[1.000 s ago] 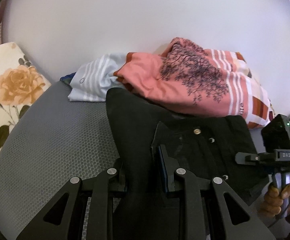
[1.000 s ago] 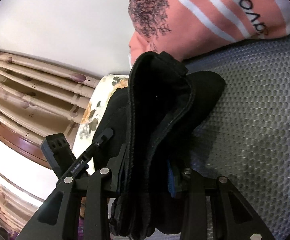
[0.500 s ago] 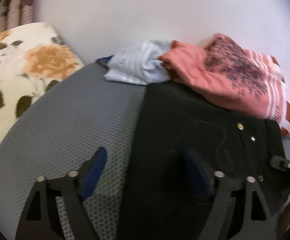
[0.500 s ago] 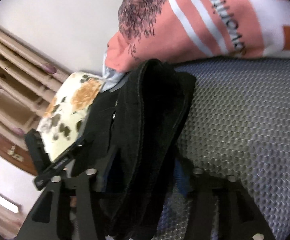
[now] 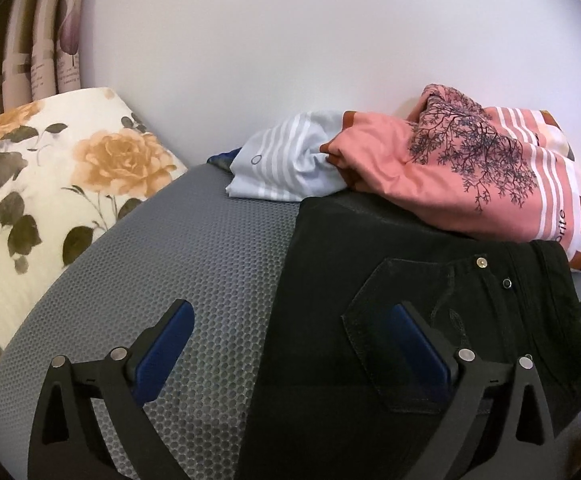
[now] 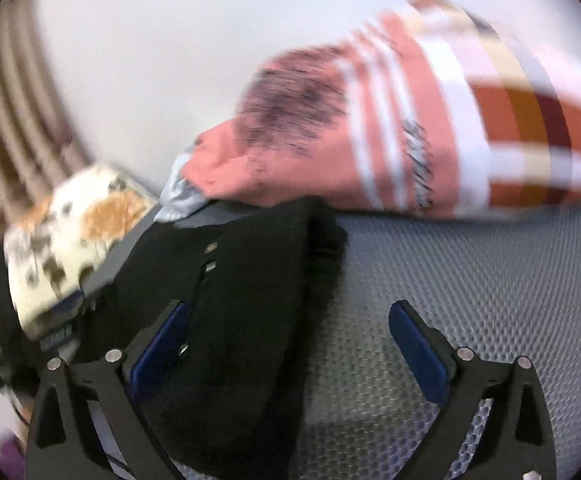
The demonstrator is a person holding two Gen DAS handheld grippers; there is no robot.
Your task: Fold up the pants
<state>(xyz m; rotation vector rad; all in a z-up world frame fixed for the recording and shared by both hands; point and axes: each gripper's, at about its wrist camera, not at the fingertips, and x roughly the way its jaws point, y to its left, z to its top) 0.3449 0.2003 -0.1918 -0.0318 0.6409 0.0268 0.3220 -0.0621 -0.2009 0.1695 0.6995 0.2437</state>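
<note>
The black pants [image 5: 390, 300] lie folded on the grey mesh mat [image 5: 194, 264], back pocket and rivets facing up. My left gripper [image 5: 290, 328] is open and empty, its blue pads spread over the pants' left edge. In the blurred right wrist view the pants [image 6: 242, 304] lie at lower left on the mat [image 6: 450, 280]. My right gripper [image 6: 290, 332] is open and empty, its left finger over the pants, its right finger over bare mat.
A pink printed garment [image 5: 470, 168] and a pale striped one [image 5: 290, 164] are piled against the white wall, touching the pants' far edge. A floral pillow [image 5: 50, 184] lies at the left, curtains behind it. The pink garment also shows in the right wrist view [image 6: 390, 128].
Both grippers were shut on the black pants a second ago; both have opened and let go. The pants now lie flat on the mat, and both grippers have drawn back.
</note>
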